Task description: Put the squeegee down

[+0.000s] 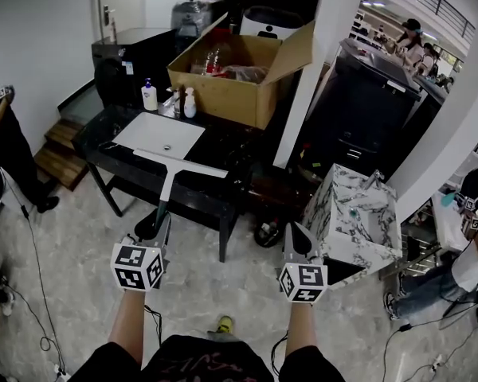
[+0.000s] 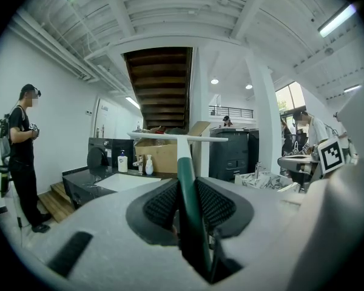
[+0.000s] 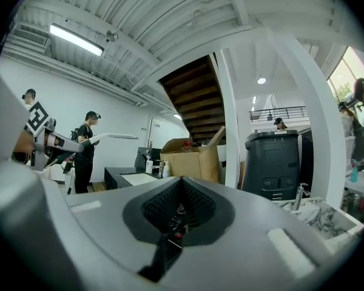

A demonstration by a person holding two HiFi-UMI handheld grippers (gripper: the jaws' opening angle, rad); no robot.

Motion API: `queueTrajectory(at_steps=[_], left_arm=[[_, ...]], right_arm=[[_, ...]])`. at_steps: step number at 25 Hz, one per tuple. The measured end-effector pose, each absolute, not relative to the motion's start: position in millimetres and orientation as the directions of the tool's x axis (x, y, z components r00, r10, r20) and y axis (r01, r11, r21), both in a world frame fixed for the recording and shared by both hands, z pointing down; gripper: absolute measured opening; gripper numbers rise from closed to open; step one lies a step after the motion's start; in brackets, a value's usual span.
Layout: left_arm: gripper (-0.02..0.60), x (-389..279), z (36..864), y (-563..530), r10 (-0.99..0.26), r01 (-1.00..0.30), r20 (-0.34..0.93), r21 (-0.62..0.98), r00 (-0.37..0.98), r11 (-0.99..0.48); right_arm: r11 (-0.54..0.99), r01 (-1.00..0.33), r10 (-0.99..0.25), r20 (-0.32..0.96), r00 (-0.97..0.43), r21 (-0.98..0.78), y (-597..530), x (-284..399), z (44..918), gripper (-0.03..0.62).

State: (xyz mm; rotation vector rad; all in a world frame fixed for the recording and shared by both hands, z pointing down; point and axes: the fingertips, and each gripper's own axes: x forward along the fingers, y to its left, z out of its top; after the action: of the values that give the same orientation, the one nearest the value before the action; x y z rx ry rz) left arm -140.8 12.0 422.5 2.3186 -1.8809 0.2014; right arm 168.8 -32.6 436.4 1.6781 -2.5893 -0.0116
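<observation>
The squeegee has a dark green handle [image 2: 188, 194], a white shaft [image 1: 168, 185] and a long white blade [image 1: 180, 163]. My left gripper [image 1: 154, 226] is shut on the handle, which runs up between its pads [image 2: 161, 205]. The blade [image 2: 176, 137] is held out in the air over the near edge of the black table [image 1: 215, 207]. To the right, my right gripper [image 1: 298, 235] is shut with nothing in it; its pads [image 3: 170, 204] meet in the right gripper view. That view also shows the squeegee blade [image 3: 112, 136] at far left.
On the black table lie a white sink basin [image 1: 159, 134], two pump bottles [image 1: 149, 95] and an open cardboard box [image 1: 237, 72]. A marble-patterned sink block [image 1: 355, 214] stands right, a white pillar [image 1: 319, 62] behind. A person [image 1: 6, 143] stands left by wooden steps [image 1: 59, 151].
</observation>
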Motion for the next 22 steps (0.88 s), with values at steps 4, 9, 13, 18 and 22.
queueTrajectory(at_steps=[4, 9, 13, 18, 22], left_arm=[[0.098, -130.1, 421.3, -15.9, -0.961, -0.982, 0.201, 0.020, 0.191, -0.190], [0.098, -121.5, 420.3, -41.0, -0.964, -0.984, 0.199, 0.008, 0.179, -0.181], [0.098, -120.8, 421.0, -56.7, -0.962, -0.984, 0.206, 0.010, 0.179, -0.180], [0.098, -119.8, 419.0, -80.4, -0.963, -0.983, 0.199, 0.009, 0.181, -0.183], [0.099, -121.9, 423.6, -100.8, -0.961, -0.981, 0.203, 0.014, 0.190, -0.191]], right_arm=[[0.426, -0.904, -0.904, 0.044, -0.425, 0.029, -66.0, 177.0, 438.8, 0.005], [0.442, -0.897, -0.897, 0.036, -0.441, 0.016, -94.5, 182.3, 441.0, 0.005], [0.452, -0.892, -0.891, 0.045, -0.451, 0.004, -110.8, 180.6, 445.4, 0.005], [0.455, -0.890, -0.889, 0.052, -0.454, 0.010, -132.7, 180.3, 446.8, 0.005], [0.452, -0.892, -0.891, 0.049, -0.451, 0.018, -151.8, 177.6, 446.5, 0.005]])
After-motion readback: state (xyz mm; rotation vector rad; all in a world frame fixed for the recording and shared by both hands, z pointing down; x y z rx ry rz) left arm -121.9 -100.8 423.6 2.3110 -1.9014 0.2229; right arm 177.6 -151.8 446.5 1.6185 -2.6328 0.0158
